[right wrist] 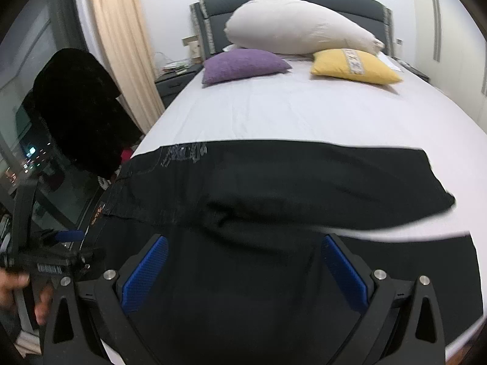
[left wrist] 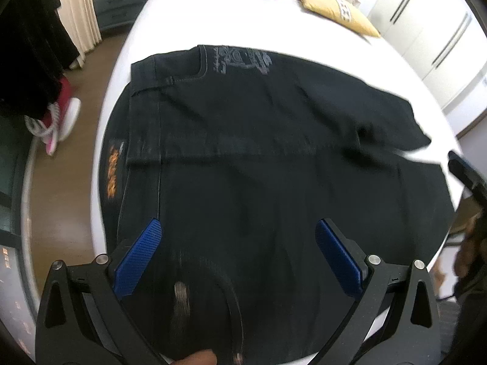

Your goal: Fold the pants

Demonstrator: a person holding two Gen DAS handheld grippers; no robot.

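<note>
Black pants (left wrist: 258,152) lie on the white bed (left wrist: 213,21), one layer folded over another, with a grey print near the far edge and an orange label at the left. They also show in the right wrist view (right wrist: 304,188). My left gripper (left wrist: 239,231) is open above the near part of the pants, holding nothing. My right gripper (right wrist: 243,249) is open above the near part of the pants, empty. The right gripper shows at the right edge of the left wrist view (left wrist: 468,179). The left gripper shows at the left edge of the right wrist view (right wrist: 54,243).
A purple cushion (right wrist: 243,65), a yellow cushion (right wrist: 353,67) and a white pillow (right wrist: 298,27) sit at the head of the bed. A dark nightstand (left wrist: 121,3) and cream curtain (left wrist: 79,9) stand to the left. White wardrobe doors (left wrist: 432,36) stand to the right. Pink shoes (left wrist: 61,121) lie on the floor.
</note>
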